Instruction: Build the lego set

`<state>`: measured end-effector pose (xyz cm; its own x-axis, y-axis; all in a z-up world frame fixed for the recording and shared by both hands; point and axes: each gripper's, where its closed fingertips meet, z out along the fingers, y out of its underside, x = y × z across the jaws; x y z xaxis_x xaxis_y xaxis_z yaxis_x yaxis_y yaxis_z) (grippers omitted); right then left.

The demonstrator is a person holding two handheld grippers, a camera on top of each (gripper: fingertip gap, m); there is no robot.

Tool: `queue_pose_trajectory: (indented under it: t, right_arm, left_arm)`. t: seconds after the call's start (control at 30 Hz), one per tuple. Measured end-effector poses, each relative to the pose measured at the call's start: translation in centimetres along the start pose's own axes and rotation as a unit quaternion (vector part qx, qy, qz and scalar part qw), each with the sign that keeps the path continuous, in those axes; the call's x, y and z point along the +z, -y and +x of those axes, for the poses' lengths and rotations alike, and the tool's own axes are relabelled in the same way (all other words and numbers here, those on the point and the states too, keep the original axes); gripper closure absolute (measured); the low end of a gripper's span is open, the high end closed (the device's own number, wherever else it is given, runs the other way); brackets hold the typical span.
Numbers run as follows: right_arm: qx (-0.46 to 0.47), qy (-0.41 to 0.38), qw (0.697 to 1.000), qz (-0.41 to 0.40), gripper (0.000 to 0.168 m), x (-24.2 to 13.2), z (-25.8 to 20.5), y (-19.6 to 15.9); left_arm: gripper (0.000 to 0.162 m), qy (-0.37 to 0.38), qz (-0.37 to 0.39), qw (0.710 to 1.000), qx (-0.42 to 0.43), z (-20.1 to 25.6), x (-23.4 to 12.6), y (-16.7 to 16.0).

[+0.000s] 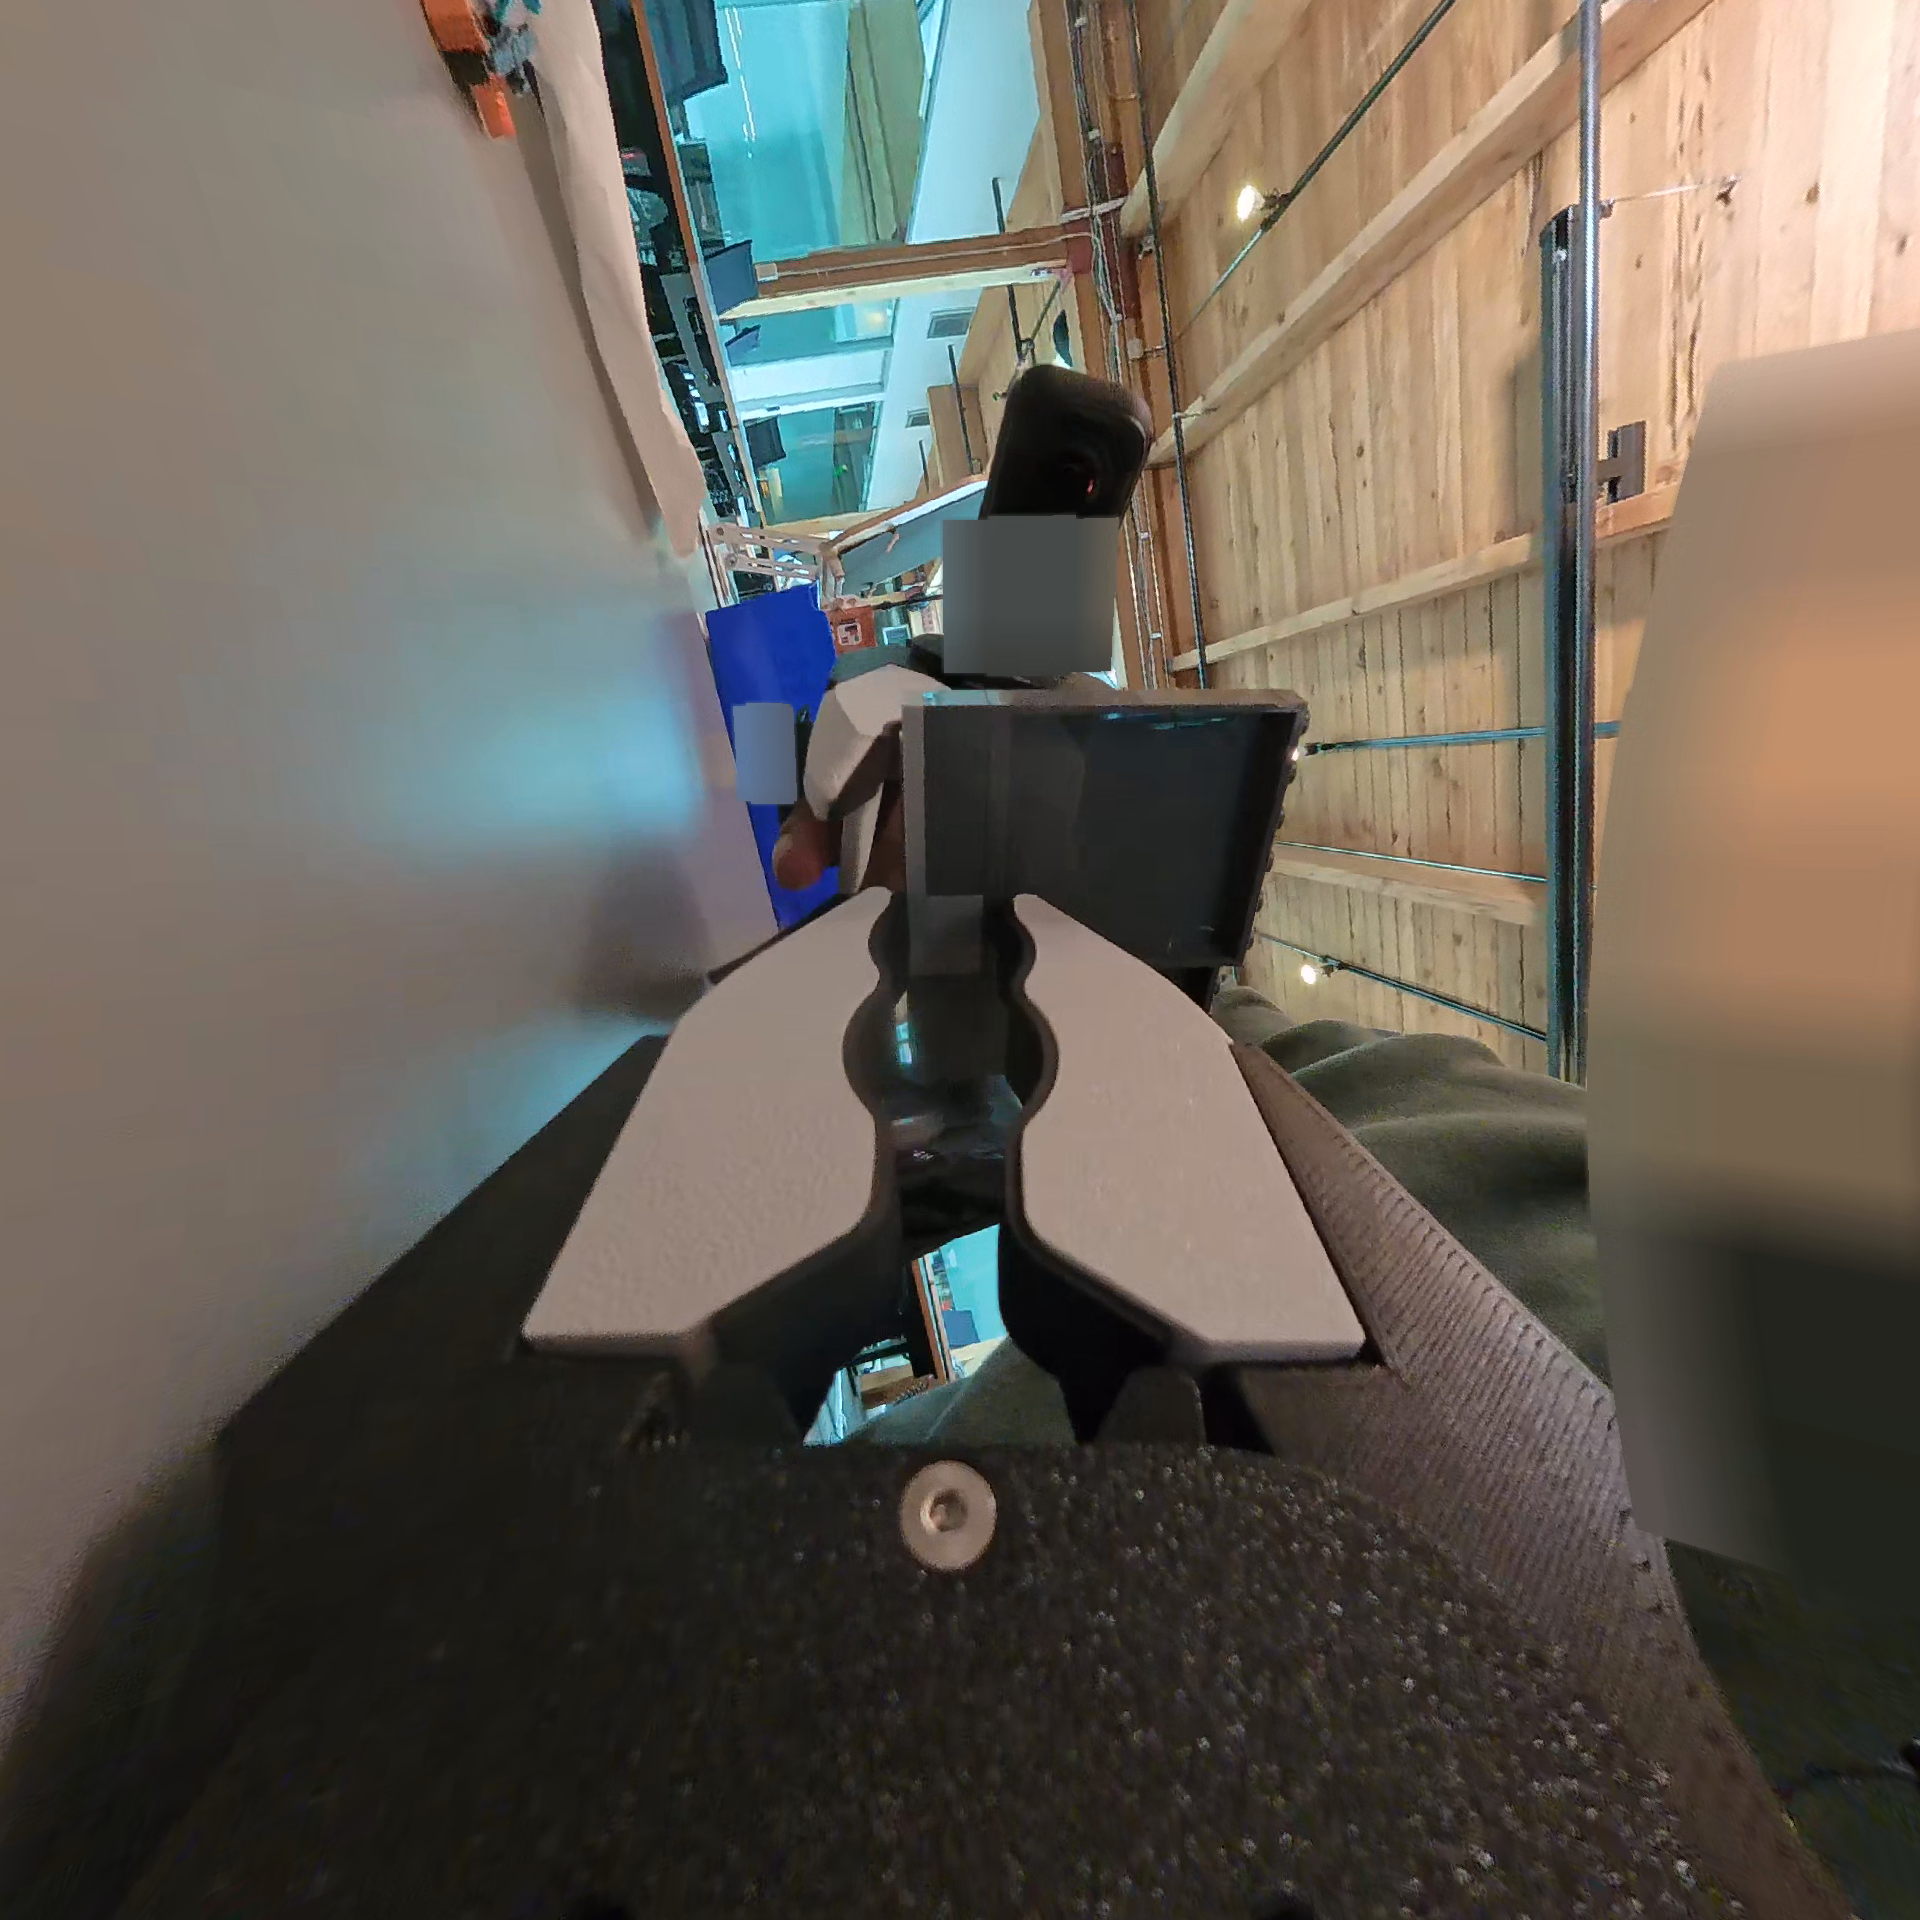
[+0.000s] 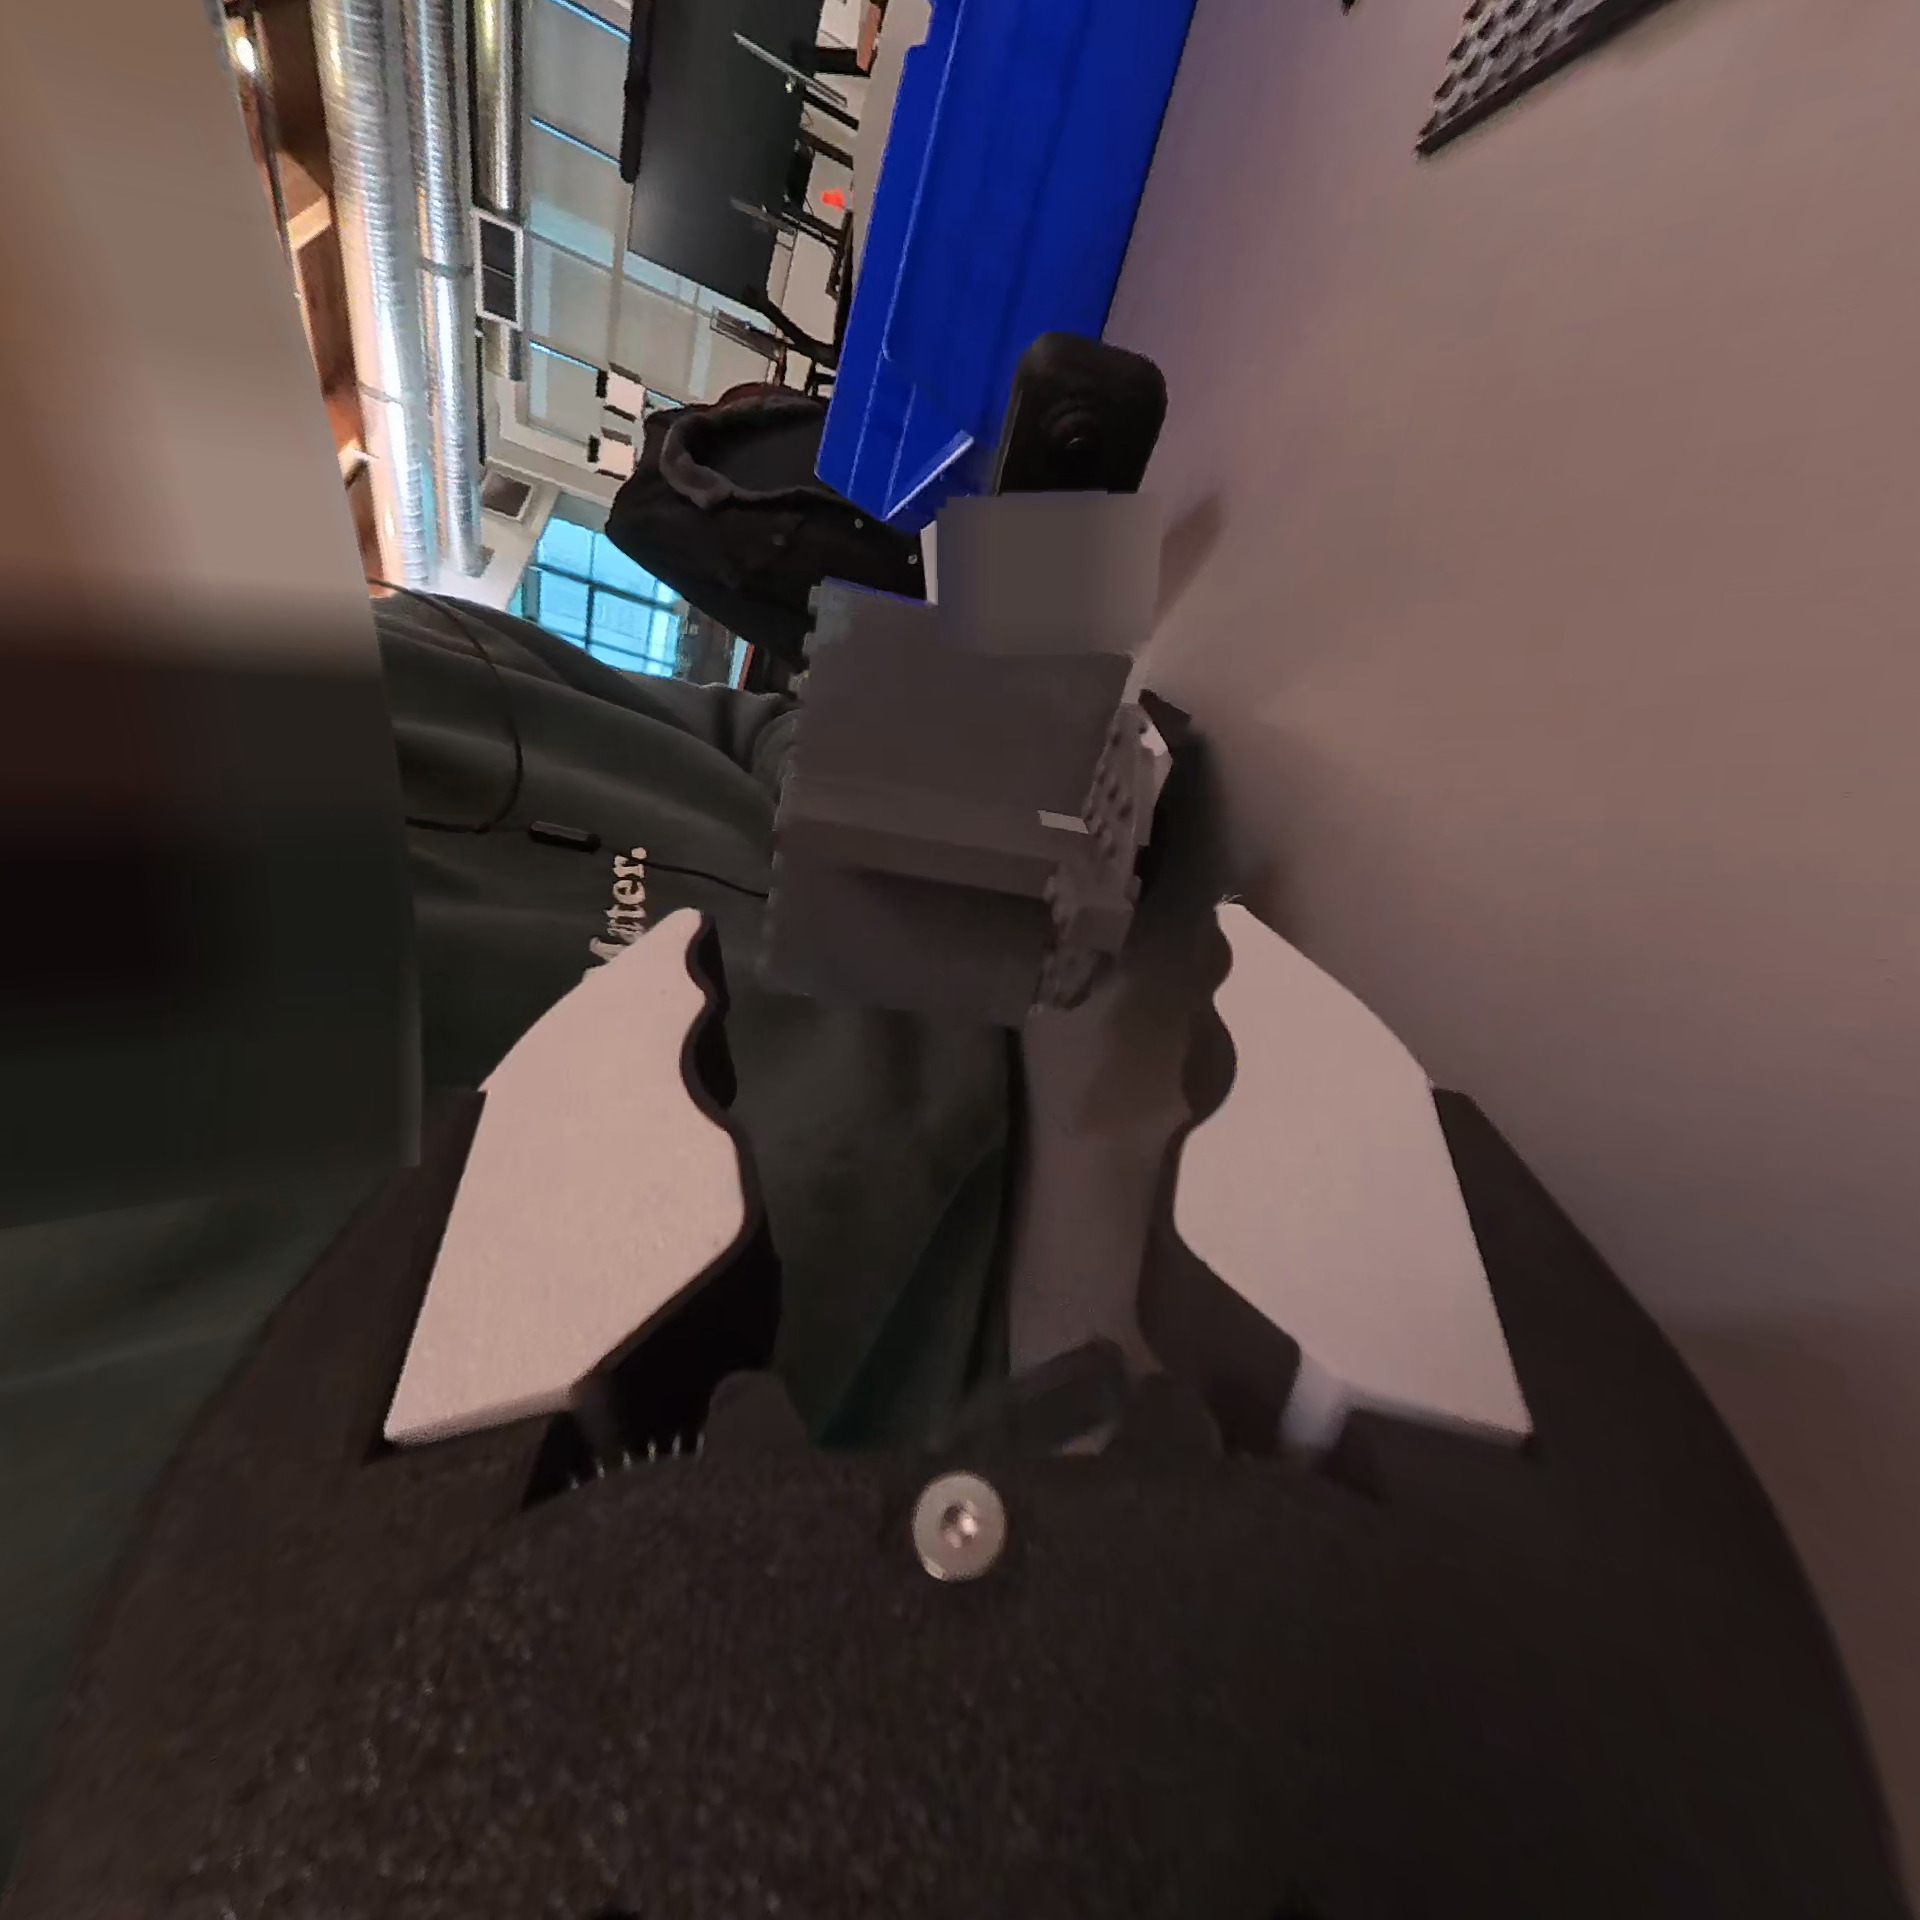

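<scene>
A grey lego assembly (image 1: 997,800) with a dark see-through panel (image 1: 1174,810) is held in the air beside the pale table (image 1: 312,623). My left gripper (image 1: 948,914) is shut on a narrow grey part at its base. In the right wrist view the same assembly (image 2: 935,821) shows as a stepped grey block with studs on its right side. My right gripper (image 2: 961,925) is open, its fingertips spread to either side of the block's near end, apart from it. One white finger of the right gripper (image 1: 847,769) shows beyond the assembly in the left wrist view.
A blue bin (image 2: 997,239) stands on the table (image 2: 1558,727), also seen in the left wrist view (image 1: 774,707). A dark studded plate (image 2: 1527,62) lies further along. An orange lego piece (image 1: 473,73) lies far off. A person's green sweatshirt (image 2: 582,790) is close by. Both grippers' tips are roughly 20 centimetres from the dark studded plate (image 2: 1527,62).
</scene>
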<state>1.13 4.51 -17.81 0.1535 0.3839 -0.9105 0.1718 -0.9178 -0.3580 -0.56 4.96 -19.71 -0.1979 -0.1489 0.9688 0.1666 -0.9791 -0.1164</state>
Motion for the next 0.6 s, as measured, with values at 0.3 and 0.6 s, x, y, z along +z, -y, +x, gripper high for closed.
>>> queue_pose_trajectory:
  t: [0.3,0.6]
  right_arm:
    - [-0.199,-0.195,0.954,-0.113,0.117,-3.9,3.2,-5.4]
    - [-0.294,-0.226,0.912,-0.177,0.130,0.5,0.9,-16.8]
  left_arm:
    - [0.146,0.008,0.012,1.000,0.005,-0.3,-0.4,0.8]
    - [0.147,0.008,0.003,1.000,0.023,0.3,-0.4,0.3]
